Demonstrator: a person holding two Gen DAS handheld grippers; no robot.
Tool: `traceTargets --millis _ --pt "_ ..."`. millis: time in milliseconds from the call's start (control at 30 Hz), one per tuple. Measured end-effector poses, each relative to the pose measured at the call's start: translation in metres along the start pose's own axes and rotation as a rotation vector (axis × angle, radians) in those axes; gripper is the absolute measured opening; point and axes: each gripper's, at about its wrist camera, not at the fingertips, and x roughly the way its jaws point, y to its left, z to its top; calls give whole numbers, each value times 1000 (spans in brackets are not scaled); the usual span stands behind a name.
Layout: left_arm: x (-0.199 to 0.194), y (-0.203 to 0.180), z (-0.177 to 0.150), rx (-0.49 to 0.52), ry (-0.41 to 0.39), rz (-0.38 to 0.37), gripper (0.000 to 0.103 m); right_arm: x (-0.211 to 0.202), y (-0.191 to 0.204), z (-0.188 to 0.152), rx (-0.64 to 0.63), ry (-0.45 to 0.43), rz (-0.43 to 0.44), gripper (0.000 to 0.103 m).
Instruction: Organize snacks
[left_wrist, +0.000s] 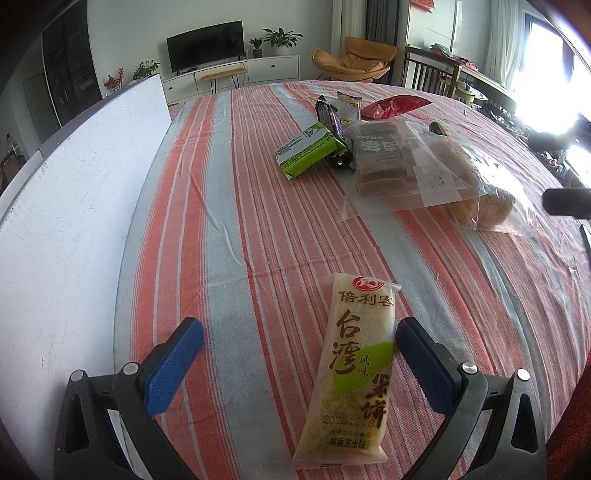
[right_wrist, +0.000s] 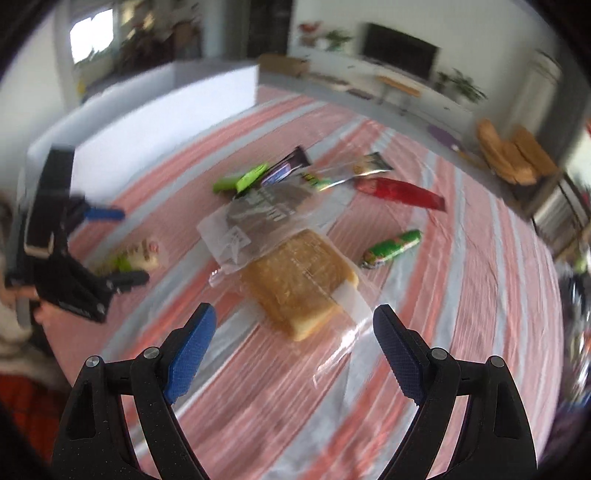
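I am looking along my left gripper (left_wrist: 299, 354), whose blue-padded jaws stand wide apart and hold nothing. Between them, on the striped tablecloth (left_wrist: 229, 229), lies a rice cracker packet (left_wrist: 351, 373). Its long axis runs from about 6 o'clock toward 12 o'clock, tipped slightly to 1 o'clock, so it lies almost in line with the fingers rather than across them. It sits off-centre, just beside the right-hand finger (left_wrist: 424, 362) and apart from the left one. I judge that closing here would pinch the packet across its narrow width, though the gripper may want shifting a little toward 3 o'clock first.

The remaining snacks lie well apart, toward 1 o'clock: a green packet (left_wrist: 310, 147), a clear bag of brown cakes (left_wrist: 384, 158) and a bagged bread loaf (left_wrist: 480, 199).

My right gripper (right_wrist: 295, 350) is also spread wide and empty. Its view is blurred. The bagged bread (right_wrist: 299, 280) lies at 12 o'clock, near its fingertips, its long axis slanting from 10 to 4 o'clock. The left gripper is clearly nearer the rice cracker packet; the right is nearer the bread.
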Motion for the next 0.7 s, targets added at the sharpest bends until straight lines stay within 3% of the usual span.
traceTargets --millis 100,267,400,500,600,667,700 --pt "0 0 0 0 1 -1 103 40 -4 17 -130 67 -30 89" --pt "0 0 0 0 1 -1 103 90 -37 28 43 154 98 90" --pt "1 0 0 -1 1 -2 103 90 -51 11 298 135 134 84" --pt "0 0 0 1 5 -4 103 65 -51 -16 517 62 178 75" --pt "-4 -3 -1 2 47 -7 101 40 -43 -52 736 6 222 74" --pt "-10 -10 -3 32 56 -25 87 25 -31 -74 832 -31 223 73" --pt "-14 -14 -3 56 58 -37 74 19 -28 -84 877 -56 226 73"
